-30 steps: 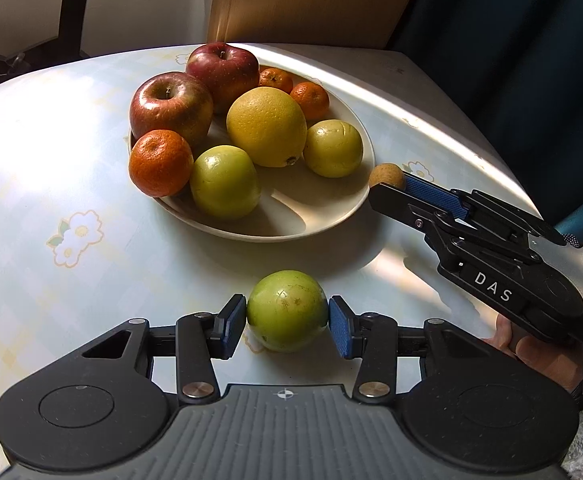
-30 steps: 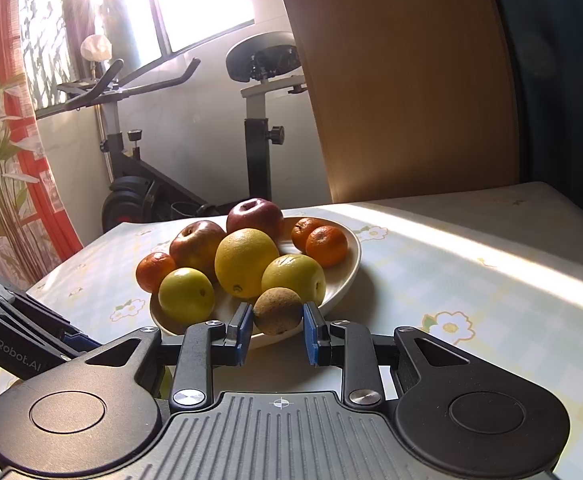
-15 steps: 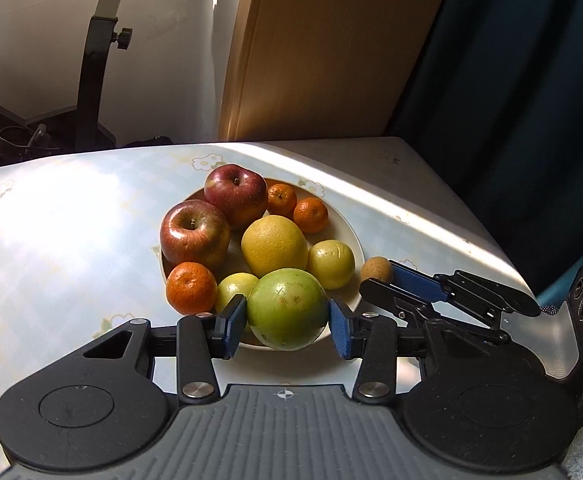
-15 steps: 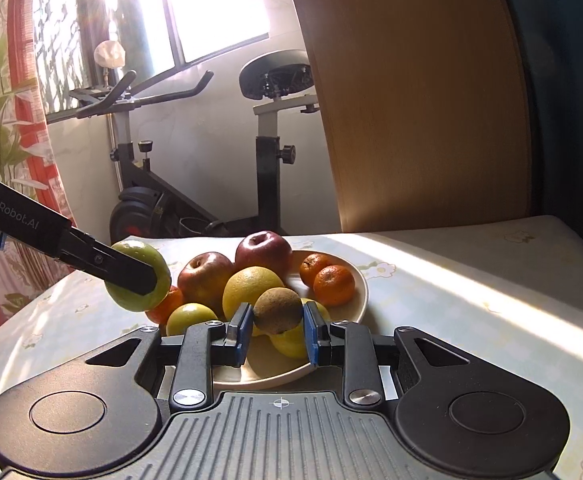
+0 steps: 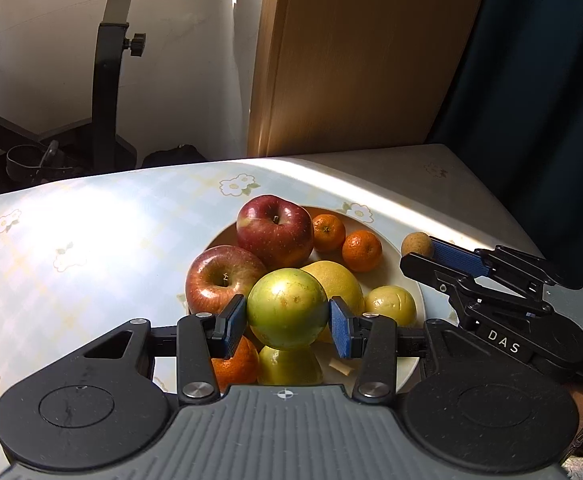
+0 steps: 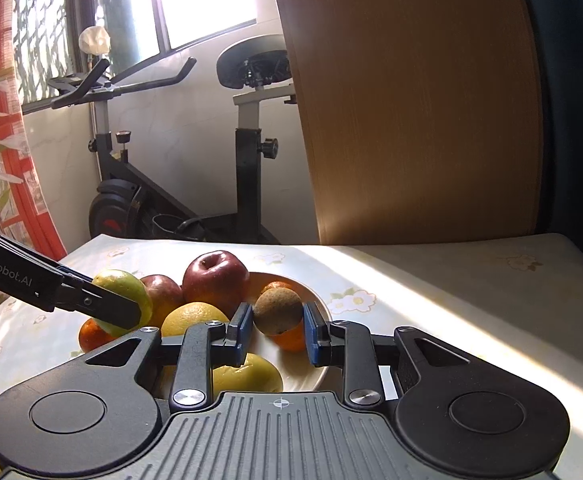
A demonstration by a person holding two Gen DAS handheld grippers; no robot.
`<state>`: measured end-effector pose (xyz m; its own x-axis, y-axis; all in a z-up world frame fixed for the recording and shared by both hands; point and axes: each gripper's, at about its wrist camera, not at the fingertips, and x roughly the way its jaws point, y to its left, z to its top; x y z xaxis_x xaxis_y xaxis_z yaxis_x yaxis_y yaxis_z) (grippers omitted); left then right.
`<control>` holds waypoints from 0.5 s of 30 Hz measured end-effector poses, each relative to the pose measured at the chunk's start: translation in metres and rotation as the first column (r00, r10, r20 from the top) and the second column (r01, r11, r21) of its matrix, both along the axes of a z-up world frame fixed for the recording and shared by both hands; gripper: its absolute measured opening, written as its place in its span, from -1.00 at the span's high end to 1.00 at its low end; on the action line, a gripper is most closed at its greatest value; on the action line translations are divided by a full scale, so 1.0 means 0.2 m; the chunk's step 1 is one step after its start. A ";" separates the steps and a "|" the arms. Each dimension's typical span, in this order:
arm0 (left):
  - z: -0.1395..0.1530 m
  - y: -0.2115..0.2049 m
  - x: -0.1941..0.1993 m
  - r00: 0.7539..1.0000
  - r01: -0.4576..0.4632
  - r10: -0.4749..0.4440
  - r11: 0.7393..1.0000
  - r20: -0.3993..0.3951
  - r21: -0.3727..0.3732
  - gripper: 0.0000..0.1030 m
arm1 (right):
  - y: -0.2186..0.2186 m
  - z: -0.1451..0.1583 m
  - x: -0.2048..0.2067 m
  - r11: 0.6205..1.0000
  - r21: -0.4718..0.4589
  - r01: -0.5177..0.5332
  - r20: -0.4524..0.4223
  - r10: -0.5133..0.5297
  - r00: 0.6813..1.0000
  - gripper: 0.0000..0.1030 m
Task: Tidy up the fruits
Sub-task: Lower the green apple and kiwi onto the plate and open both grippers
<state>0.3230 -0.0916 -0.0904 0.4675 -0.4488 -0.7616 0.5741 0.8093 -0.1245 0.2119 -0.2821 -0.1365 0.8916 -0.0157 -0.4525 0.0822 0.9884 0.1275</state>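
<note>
**Both claws loaded, hanging over the fruit plate**

Left claw: blue pads pressed against both sides of a green apple, held clear above the plate. Jaws moderately spread to fit it.

Right claw: pads clamped on a small brown kiwi, jaws narrow. It sits at the plate's right rim, kiwi raised off the worktop.

On the plate: two red apples, touching, at the far left; two mandarins side by side at the far right; a large yellow citrus in the middle; a small yellow-green fruit to its right; another mandarin and a yellow-green fruit at the near edge, partly hidden behind the left claw.

Floral cloth covers the worktop. Exercise bike and wooden panel stand behind it.
</note>
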 end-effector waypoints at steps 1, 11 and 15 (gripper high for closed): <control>-0.01 0.00 0.01 1.000 -0.001 0.001 1.000 -0.008 0.000 0.09 | 0.00 -0.01 0.02 1.000 -0.001 -0.005 -0.007 0.005 1.000 0.52; -0.03 0.00 0.05 0.999 0.003 -0.005 1.000 -0.053 -0.023 0.09 | 0.01 -0.05 0.10 1.000 0.020 -0.020 -0.054 0.021 0.998 0.49; -0.03 0.00 0.05 0.999 -0.007 0.005 0.999 -0.047 -0.040 0.08 | 0.01 -0.05 0.10 0.999 0.030 -0.013 -0.056 0.015 0.998 0.41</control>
<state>0.3331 -0.0907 -0.0960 0.4345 -0.4766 -0.7642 0.5616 0.8067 -0.1838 0.2312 -0.2802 -0.1459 0.8646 0.0109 -0.5024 0.0761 0.9854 0.1523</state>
